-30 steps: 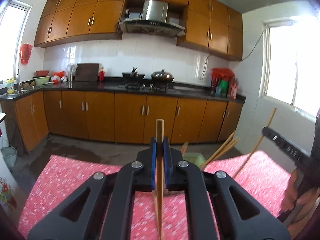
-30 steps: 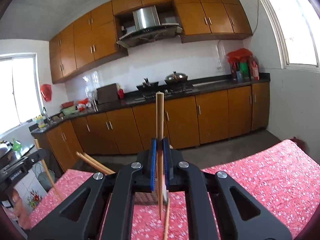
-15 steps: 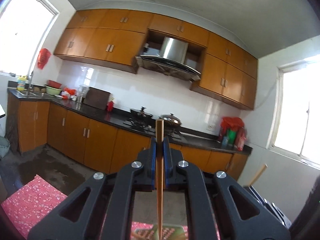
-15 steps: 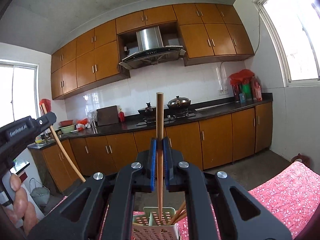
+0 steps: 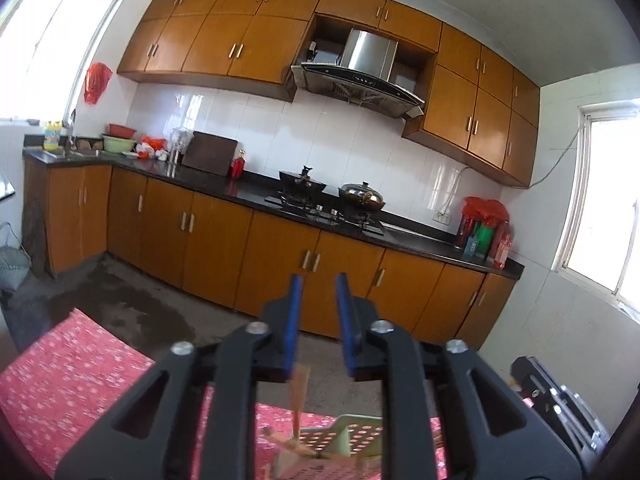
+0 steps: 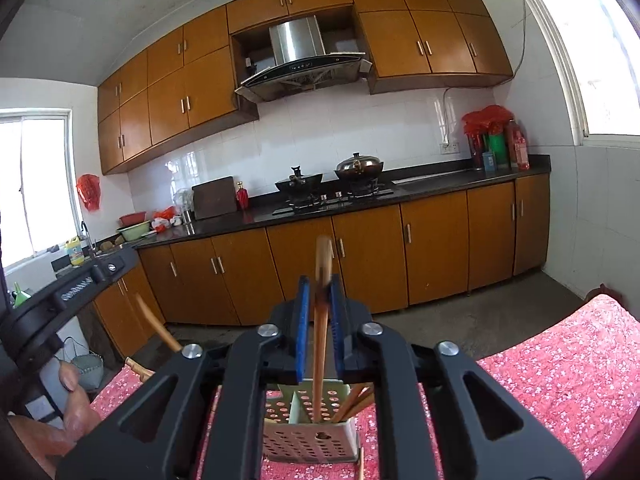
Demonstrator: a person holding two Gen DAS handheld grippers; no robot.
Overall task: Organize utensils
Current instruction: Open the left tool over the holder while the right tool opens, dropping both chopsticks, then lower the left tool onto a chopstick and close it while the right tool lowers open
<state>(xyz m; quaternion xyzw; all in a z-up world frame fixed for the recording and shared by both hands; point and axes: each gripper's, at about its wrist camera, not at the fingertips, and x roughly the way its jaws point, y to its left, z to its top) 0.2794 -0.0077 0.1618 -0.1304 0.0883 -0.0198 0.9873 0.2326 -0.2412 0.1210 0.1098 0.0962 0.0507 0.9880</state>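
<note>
Black left gripper [image 5: 318,292], blue pads [image 5: 290,328]. Below it: pale green perforated plastic holder [image 5: 344,436], red floral tablecloth [image 5: 72,376]. Between right gripper's [image 6: 319,292] blue pads: light brown wooden chopstick [image 6: 320,340]. Ahead: orange-brown cabinets [image 6: 432,256], black countertop [image 6: 440,184].

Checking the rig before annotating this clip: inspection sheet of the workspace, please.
Surface: red floral tablecloth.
Job's things: perforated holder on the cloth; upright chopstick with its lower end in the left compartment; leaning chopsticks in the right one.
Clutter: stick end at the cloth's left edge.
Grippers: left gripper open, blurred chopstick below its jaws, above the holder; right gripper around the upright chopstick, grip unclear.
Cables: wall wire to a socket.
Surroundings: kitchen counter, pots on the hob, range hood.
</note>
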